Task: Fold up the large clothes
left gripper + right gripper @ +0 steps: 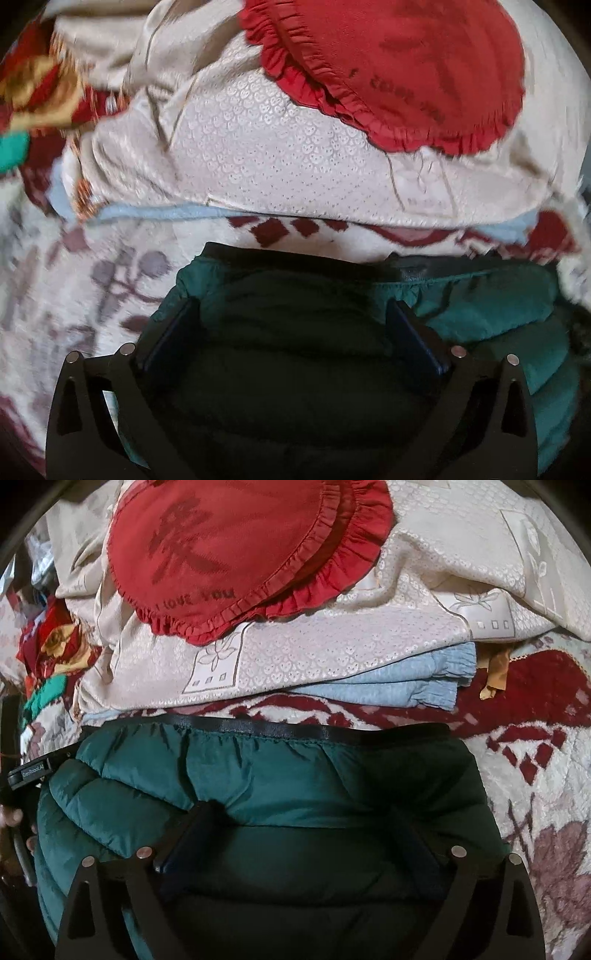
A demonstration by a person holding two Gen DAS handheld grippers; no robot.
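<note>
A dark green quilted puffer jacket (480, 306) with a black elastic hem lies on a patterned blanket; it also shows in the right wrist view (258, 771). My left gripper (291, 306) is open, its fingers wide apart and pressed down on the jacket's padded cloth near the hem. My right gripper (306, 812) is open too, its fingers spread over the jacket a little below the hem band (258, 725). The left gripper's body (27, 771) and a hand show at the left edge of the right wrist view.
A white, red and mauve fleece blanket (74, 277) (535, 775) covers the bed. Beyond the jacket is a stack of cream bedding (258, 155) (332, 653) over a light blue cloth (406, 686), topped by red ruffled heart cushions (406, 66) (229, 554).
</note>
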